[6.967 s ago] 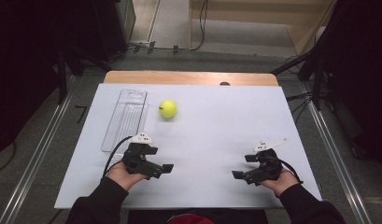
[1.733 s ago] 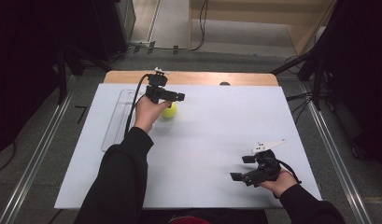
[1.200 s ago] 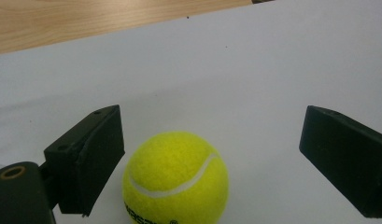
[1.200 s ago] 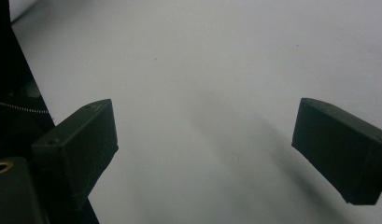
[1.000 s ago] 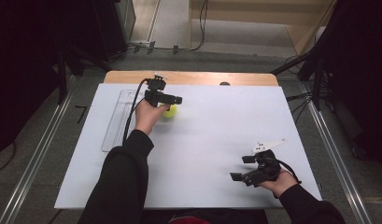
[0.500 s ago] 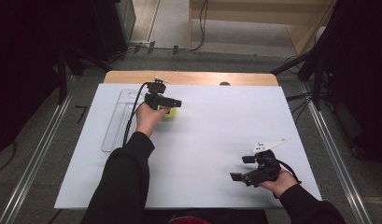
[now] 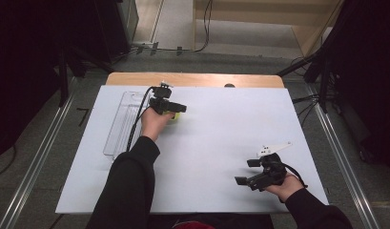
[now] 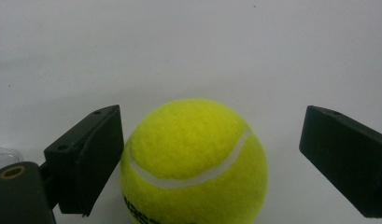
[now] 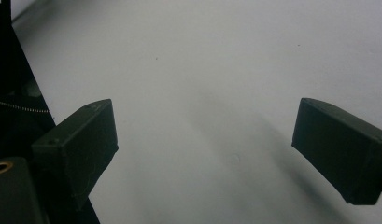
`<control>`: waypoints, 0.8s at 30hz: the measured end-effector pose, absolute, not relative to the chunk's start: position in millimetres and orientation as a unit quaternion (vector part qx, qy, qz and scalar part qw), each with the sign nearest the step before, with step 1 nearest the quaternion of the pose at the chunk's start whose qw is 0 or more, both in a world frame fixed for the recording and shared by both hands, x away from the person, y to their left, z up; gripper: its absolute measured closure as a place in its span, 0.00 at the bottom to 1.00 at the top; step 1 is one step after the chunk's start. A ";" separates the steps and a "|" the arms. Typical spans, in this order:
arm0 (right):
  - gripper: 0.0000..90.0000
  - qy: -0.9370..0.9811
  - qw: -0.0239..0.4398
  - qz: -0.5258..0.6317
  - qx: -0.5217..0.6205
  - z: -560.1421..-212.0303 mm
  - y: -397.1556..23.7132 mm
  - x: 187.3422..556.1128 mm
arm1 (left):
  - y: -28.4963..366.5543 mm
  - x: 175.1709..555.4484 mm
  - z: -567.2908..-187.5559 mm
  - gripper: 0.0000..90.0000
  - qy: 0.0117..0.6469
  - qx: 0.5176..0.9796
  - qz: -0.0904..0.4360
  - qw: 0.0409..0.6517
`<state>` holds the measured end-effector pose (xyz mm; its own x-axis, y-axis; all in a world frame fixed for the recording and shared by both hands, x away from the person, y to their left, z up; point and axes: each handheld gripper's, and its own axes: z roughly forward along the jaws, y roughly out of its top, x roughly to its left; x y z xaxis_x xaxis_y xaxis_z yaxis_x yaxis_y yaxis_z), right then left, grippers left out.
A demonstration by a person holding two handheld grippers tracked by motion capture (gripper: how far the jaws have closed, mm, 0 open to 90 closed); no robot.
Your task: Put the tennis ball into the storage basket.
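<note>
- A white table (image 7: 216,143) carries the whole scene; the person's left arm reaches to its far left part while the right hand rests near the front right corner.
- A clear plastic tray (image 7: 120,125) lies lengthwise along the table's left edge, just beside the reaching hand. Nothing can be made out inside it.
- The left gripper (image 7: 176,109) sits over a yellow tennis ball (image 8: 193,163), jaws spread wide. In the left gripper view the ball lies between them on the table, close against or touching the one jaw and well apart from the other, and not clamped.
- The right gripper (image 7: 247,171) idles low over bare table, jaws equally wide apart and holding nothing.
- The chief risk, on this evidence: the ball is off-centre in the gap. If the jaws close as they stand, the near jaw would likely meet it first and nudge it sideways; a round ball on a smooth surface could roll away.
- A second risk: the jaws appear to sit high on the ball, so a squeeze above its widest part could pop it downward and out.
- A loose ball could also run toward the tray or off the table edge.
</note>
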<state>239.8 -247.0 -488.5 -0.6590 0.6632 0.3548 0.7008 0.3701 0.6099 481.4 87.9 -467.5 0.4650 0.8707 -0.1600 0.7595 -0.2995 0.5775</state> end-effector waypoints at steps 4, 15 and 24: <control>0.06 -0.827 0.025 -0.381 -0.412 -488.4 -247.0 239.7 | 85.4 481.2 -469.9 0.07 0.510 0.803 0.098 0.294; 0.06 -0.828 0.025 -0.381 -0.411 -488.4 -247.1 239.7 | 81.6 482.1 -475.1 0.09 0.522 0.800 0.104 0.278; 0.06 -0.828 0.025 -0.381 -0.411 -488.4 -247.1 239.7 | 80.5 482.1 -478.1 0.16 0.531 0.800 0.120 0.253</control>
